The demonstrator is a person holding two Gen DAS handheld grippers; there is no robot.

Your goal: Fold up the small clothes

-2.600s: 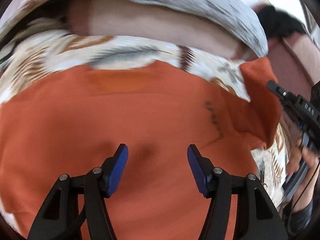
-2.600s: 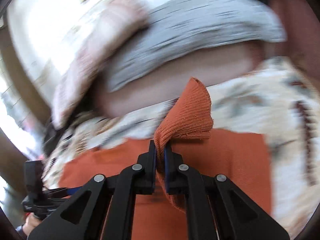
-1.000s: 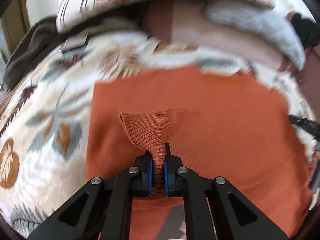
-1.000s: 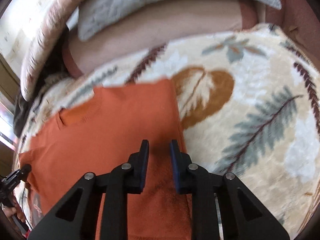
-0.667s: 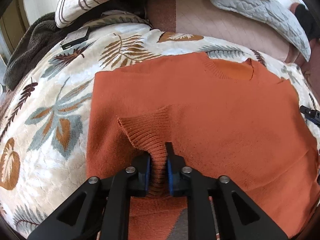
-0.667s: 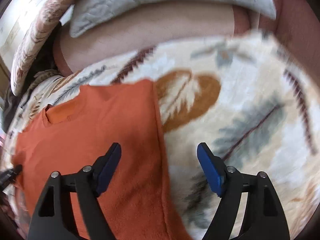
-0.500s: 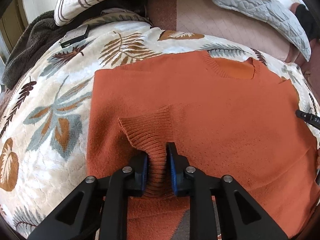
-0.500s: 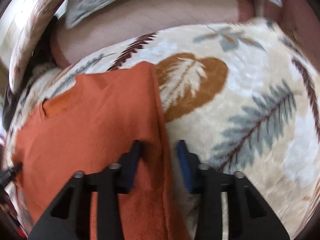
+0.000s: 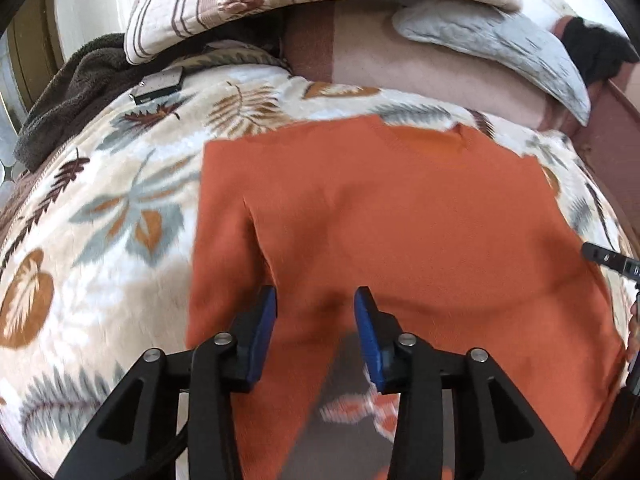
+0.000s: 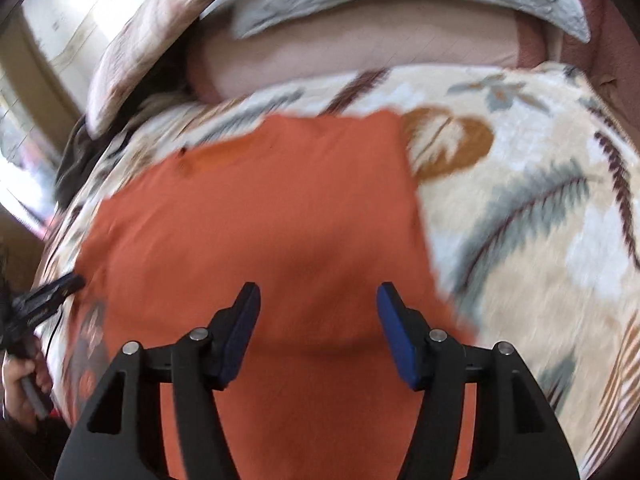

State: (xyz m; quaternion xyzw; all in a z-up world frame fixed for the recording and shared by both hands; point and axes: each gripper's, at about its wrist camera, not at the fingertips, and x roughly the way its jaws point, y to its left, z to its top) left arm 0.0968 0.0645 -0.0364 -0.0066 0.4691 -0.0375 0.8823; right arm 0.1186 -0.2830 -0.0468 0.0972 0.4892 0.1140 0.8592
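Releasing complete: with the orange sweater lying flat on the leaf-print blanket, sleeves folded inward, left gripper and right gripper have just been opening, jaws parted and empty above it; regrip the hem evenly, fold toward the collar

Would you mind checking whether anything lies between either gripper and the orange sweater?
Nothing visible does. The left gripper and right gripper, jaws just opened and empty, hang directly over the orange sweater spread on the leaf-print blanket.

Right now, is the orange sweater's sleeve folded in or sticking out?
Folded in: the orange sweater shows its sleeve lying over the body, no sleeve spread sideways.
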